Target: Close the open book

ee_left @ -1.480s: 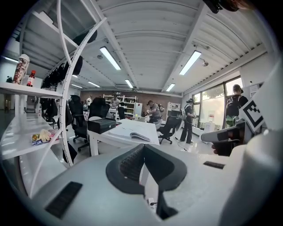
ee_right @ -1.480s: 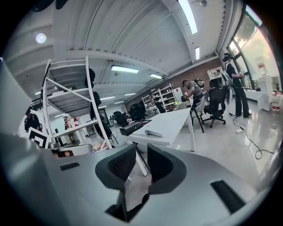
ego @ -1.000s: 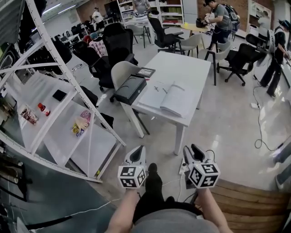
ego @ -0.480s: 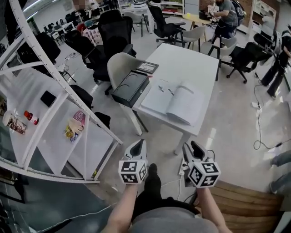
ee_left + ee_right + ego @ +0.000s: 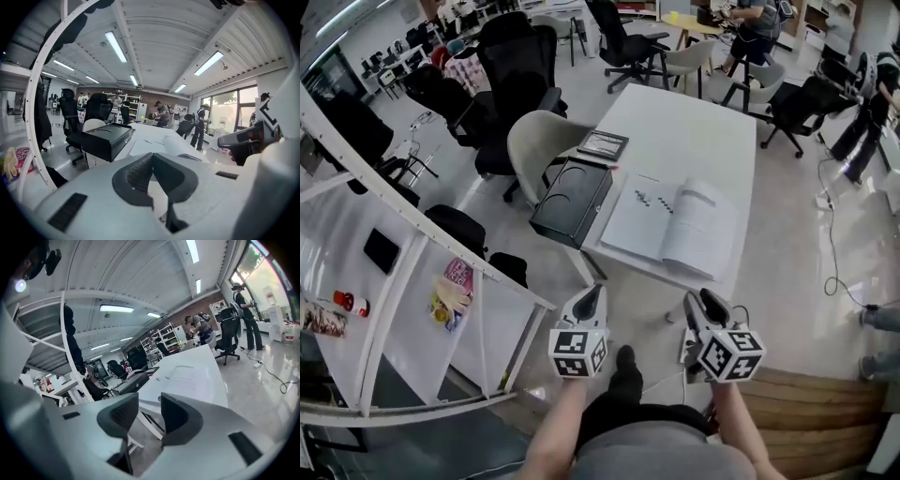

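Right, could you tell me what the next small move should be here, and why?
Probably step nearer and bring both grippers forward to the open book. It lies spread flat on the white table, while the left gripper and the right gripper hang above the floor, short of the table, holding nothing. Right jaws stand apart, left together.

Left gripper (image 5: 592, 298) jaws together; right gripper (image 5: 709, 302) alongside, jaws apart, empty; both pointing forward.

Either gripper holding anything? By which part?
Nothing held: left gripper jaws together, right gripper jaws apart, both empty; open book lies untouched on the table.
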`<state>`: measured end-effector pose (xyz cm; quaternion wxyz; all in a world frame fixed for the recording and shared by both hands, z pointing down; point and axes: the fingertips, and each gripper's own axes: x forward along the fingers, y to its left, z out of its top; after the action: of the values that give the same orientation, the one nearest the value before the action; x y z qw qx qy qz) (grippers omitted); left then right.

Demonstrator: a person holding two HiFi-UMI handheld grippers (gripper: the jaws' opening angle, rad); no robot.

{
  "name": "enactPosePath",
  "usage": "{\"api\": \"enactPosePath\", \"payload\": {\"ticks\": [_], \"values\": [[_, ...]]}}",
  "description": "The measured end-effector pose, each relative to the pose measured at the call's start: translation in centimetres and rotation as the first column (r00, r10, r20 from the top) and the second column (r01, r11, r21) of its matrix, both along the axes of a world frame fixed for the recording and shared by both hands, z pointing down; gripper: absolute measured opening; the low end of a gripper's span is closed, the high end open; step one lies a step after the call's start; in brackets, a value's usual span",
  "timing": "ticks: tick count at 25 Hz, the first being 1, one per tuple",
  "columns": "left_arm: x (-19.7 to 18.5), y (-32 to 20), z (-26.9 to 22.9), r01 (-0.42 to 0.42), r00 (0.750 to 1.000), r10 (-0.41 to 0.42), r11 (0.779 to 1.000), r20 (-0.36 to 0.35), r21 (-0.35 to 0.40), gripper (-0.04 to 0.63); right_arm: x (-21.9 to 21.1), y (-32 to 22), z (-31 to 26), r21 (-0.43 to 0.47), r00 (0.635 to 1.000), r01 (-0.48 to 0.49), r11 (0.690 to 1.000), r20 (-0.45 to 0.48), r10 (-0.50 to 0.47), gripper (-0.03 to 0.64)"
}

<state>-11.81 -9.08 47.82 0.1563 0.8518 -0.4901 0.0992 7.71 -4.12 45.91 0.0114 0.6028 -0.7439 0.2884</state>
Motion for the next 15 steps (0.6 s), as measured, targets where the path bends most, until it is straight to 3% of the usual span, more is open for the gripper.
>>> {"api": "enactPosePath", "payload": {"ticks": [8, 15], "values": [[-0.5, -4.4, -0.1, -0.085, 0.995, 0.085, 0.996, -0.049, 0.001, 0.006, -0.7, -2.9, 1.0, -0.04, 0.997, -0.073, 0.997, -0.021, 0.073, 0.155], [-0.3, -6.2, 0.5, -0.127, 0.991, 0.127, 0.992, -0.042, -0.004, 0.006, -1.1, -3.8, 1.8, -0.064, 0.993, -0.117, 0.991, -0.001, 0.117, 0.149]]}}
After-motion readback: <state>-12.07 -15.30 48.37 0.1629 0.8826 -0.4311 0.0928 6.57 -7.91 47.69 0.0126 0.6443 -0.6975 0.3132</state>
